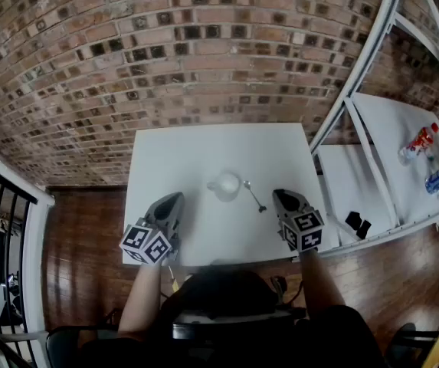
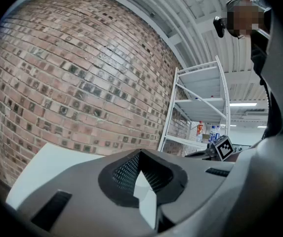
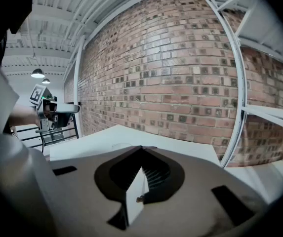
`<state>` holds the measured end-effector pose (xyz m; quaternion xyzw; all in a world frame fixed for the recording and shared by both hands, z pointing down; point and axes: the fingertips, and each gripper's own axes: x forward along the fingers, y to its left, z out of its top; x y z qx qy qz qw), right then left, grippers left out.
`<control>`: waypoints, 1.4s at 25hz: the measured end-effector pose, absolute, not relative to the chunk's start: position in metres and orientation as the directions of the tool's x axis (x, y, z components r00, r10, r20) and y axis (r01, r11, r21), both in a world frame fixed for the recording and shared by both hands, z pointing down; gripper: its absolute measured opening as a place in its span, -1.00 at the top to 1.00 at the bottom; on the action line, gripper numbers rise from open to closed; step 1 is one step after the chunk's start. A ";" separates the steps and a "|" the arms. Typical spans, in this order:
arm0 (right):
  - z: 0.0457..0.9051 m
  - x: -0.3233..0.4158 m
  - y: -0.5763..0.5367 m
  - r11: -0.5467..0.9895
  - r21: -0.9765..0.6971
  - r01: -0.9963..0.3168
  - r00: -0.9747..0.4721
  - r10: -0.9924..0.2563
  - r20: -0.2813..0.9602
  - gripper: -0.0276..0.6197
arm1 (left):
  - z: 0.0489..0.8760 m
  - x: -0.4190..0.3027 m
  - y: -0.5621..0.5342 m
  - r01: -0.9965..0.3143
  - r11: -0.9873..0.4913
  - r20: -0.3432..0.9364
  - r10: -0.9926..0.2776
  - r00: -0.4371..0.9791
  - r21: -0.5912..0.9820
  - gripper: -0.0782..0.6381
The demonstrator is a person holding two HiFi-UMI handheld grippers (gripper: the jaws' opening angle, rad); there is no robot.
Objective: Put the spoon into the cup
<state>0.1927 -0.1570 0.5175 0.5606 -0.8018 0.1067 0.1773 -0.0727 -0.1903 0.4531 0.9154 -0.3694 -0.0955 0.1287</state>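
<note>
Pickup step, nothing grabbed yet

So the thin silver metal spoon [image 1: 254, 196] is lying flat on the white surface [image 1: 173, 152], just right of the small white cup [image 1: 224, 185], and apart from it as far as I can tell. The left tongs [image 1: 175, 198] and right tongs [image 1: 281, 196] are both pressed together and empty, hanging near the front edge. My guess is the right tongs need to spread, dip down over the handle, then pinch it.
</note>
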 end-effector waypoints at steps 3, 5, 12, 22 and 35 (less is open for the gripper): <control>0.522 0.197 -0.161 0.340 0.029 -0.940 -0.298 -0.860 0.413 0.90 | 0.450 -0.063 -0.194 -0.646 -0.697 -0.084 -0.697 0.712 0.312 0.77; 0.529 0.199 -0.165 0.329 0.024 -0.944 -0.288 -0.857 0.426 0.90 | 0.452 -0.055 -0.196 -0.639 -0.705 -0.071 -0.687 0.724 0.306 0.77; 0.579 0.207 -0.165 0.319 0.017 -0.948 -0.262 -0.808 0.528 0.65 | 0.473 -0.036 -0.192 -0.619 -0.711 -0.010 -0.660 0.751 0.334 0.77; 0.658 0.202 -0.170 0.337 -0.006 -0.942 -0.251 -0.689 0.680 0.38 | 0.499 -0.055 -0.189 -0.661 -0.659 0.076 -0.685 0.724 0.358 0.77; 0.718 0.197 -0.169 0.330 -0.019 -0.944 -0.209 -0.551 0.808 0.24 | 0.514 -0.082 -0.182 -0.702 -0.606 0.136 -0.713 0.688 0.375 0.77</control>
